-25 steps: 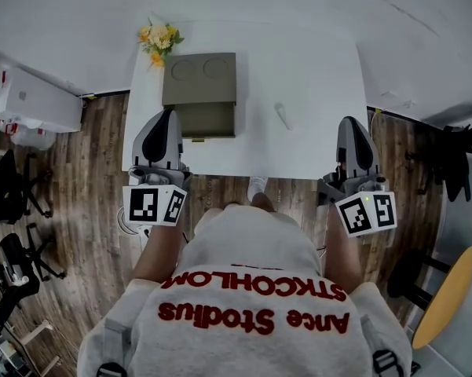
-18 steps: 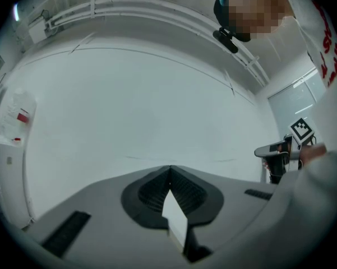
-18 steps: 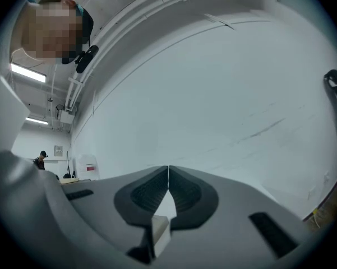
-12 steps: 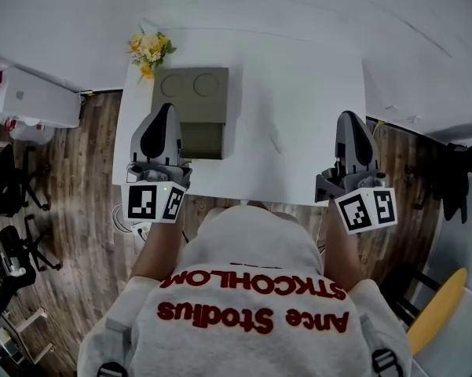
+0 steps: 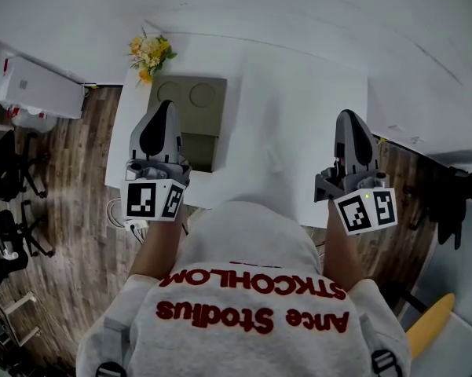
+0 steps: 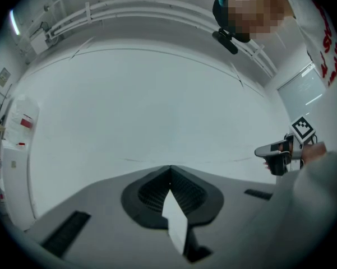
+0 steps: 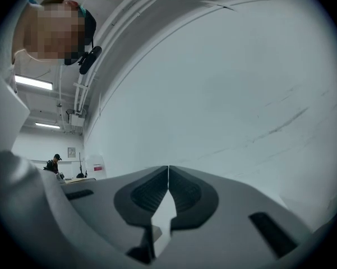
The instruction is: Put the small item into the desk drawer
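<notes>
- The white desk [image 5: 298, 85] bears the olive drawer box [image 5: 190, 96], its drawer seemingly pulled out ready
- The left gripper [image 5: 163, 104] is over the box's left edge and the right gripper [image 5: 350, 116] well right of it; both jaws are together and empty, likely poised to reach in
- The small item [image 5: 276, 159] lies right of the box, its long axis running roughly toward the person

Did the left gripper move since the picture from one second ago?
Yes. The left gripper went forward over the desk; its tip now reaches farther along the drawer box.
</notes>
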Available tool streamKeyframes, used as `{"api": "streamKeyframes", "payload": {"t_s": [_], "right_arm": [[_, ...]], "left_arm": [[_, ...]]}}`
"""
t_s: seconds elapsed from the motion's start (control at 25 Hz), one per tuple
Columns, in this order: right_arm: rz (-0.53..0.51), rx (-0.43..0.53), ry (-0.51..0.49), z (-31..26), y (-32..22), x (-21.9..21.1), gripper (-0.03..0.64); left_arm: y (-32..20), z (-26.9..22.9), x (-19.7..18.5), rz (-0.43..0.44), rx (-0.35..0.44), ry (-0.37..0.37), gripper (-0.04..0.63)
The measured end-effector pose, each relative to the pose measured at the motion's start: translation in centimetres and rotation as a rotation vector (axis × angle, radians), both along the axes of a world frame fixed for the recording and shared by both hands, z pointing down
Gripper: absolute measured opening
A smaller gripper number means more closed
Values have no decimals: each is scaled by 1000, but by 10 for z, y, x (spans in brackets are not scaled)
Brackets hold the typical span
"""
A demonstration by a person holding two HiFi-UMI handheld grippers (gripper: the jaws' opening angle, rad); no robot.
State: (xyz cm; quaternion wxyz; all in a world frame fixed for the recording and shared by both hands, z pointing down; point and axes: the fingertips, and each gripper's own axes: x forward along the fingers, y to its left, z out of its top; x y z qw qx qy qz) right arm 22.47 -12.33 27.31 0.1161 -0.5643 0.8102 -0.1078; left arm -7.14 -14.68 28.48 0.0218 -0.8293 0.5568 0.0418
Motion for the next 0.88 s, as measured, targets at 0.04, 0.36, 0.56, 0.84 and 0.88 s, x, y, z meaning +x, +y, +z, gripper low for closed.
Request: {"api": "streamKeyframes", "payload": {"t_s": [0.04,0.36,0.56,0.84,0.88], "right_arm": [[-6,-2,2,1,-3,1,6],[-34,-57,9,20,-14,-6,6],[-30,-88,33,29,-21,-17,6],[-16,-170,86,51,-18,-27,6],[-27,-189,93,57,-18,-30,7]], "left_arm": [[-2,0,2,-4,-1,0,8],[-14,10,9,-5,-44,-7,8],[-24,17,11,15,-33,-14,8],[-31,37,26,103,-80,-6,8],[-31,42,29,119,-91,-4,8]]}}
